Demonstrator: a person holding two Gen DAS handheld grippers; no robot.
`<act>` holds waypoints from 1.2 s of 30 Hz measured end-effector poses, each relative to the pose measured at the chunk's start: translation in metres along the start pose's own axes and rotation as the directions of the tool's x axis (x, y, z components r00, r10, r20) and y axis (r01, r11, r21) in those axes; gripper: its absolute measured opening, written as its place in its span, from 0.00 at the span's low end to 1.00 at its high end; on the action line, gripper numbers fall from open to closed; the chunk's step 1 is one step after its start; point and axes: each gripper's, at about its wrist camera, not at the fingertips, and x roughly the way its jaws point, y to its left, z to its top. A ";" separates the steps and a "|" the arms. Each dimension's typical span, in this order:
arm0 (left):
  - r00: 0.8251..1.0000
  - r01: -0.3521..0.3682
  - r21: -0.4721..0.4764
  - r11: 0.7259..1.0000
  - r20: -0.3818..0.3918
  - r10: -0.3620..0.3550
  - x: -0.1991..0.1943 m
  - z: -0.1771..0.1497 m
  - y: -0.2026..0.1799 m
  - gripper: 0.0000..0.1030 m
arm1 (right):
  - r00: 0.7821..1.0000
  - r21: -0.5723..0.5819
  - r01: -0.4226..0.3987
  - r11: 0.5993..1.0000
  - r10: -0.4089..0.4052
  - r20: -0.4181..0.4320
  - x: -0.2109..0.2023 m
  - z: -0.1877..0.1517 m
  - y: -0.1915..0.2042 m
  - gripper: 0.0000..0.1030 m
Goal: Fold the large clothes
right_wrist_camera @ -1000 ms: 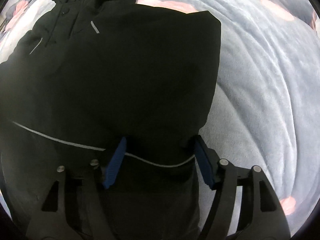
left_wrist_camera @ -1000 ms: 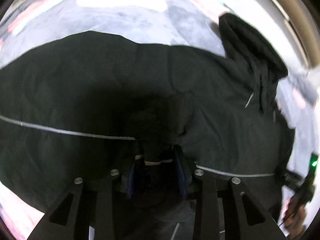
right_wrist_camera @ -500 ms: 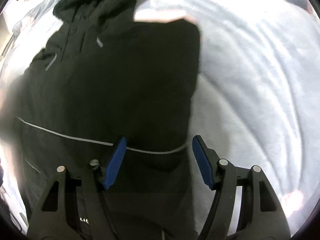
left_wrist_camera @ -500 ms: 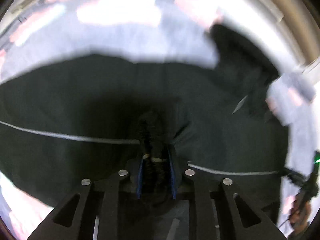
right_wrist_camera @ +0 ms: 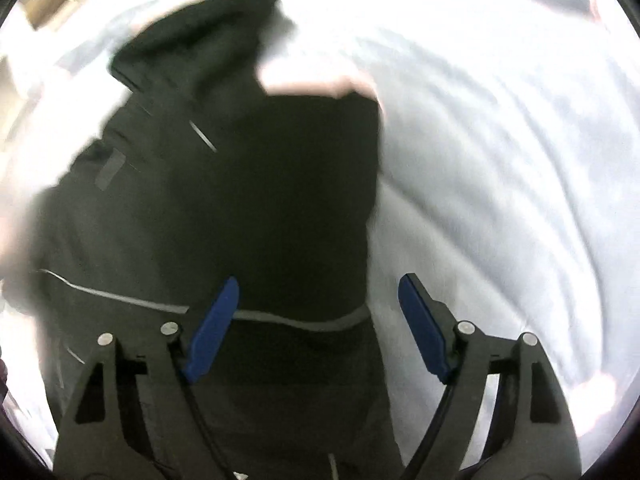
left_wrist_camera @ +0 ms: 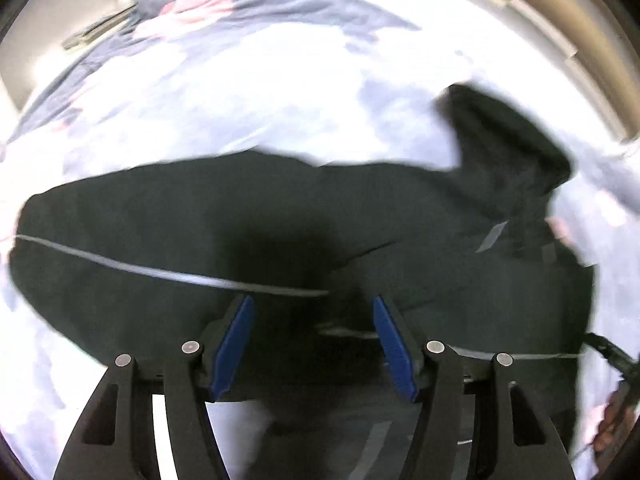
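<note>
A large black hooded jacket (left_wrist_camera: 280, 224) with thin pale piping lies spread on a pale blanket (left_wrist_camera: 240, 92). Its hood (left_wrist_camera: 508, 148) points to the upper right in the left wrist view. My left gripper (left_wrist_camera: 312, 340) is open above the jacket's lower part, holding nothing. In the right wrist view the same jacket (right_wrist_camera: 260, 200) fills the left and middle, with its hood (right_wrist_camera: 208, 44) at the top. My right gripper (right_wrist_camera: 316, 328) is open over the jacket's right edge, holding nothing. Both views are blurred.
The pale grey blanket with pink patches (right_wrist_camera: 500, 160) covers the bed around the jacket. A beige wall or bed frame (left_wrist_camera: 580, 40) runs along the upper right of the left wrist view. A hand (left_wrist_camera: 612, 424) with a dark strap shows at the lower right.
My left gripper was shut on a pinch of jacket cloth and has opened, letting it go. Both grippers have pulled back from the jacket. The right gripper stayed open.
</note>
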 end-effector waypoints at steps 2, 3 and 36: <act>0.996 0.089 0.020 0.996 0.011 -0.089 0.005 -0.001 -0.028 0.63 | 0.999 -0.042 -0.001 0.999 0.002 0.038 -0.002 0.013 0.017 0.80; 0.993 0.120 0.049 0.992 0.002 -0.120 0.012 -0.005 -0.046 0.63 | 0.999 -0.061 -0.010 0.998 0.012 0.035 0.004 0.019 0.027 0.80; 0.988 0.144 -0.016 0.990 -0.057 -0.144 -0.050 -0.121 -0.077 0.64 | 0.978 -0.168 -0.008 0.986 -0.027 -0.207 -0.005 -0.084 0.077 0.72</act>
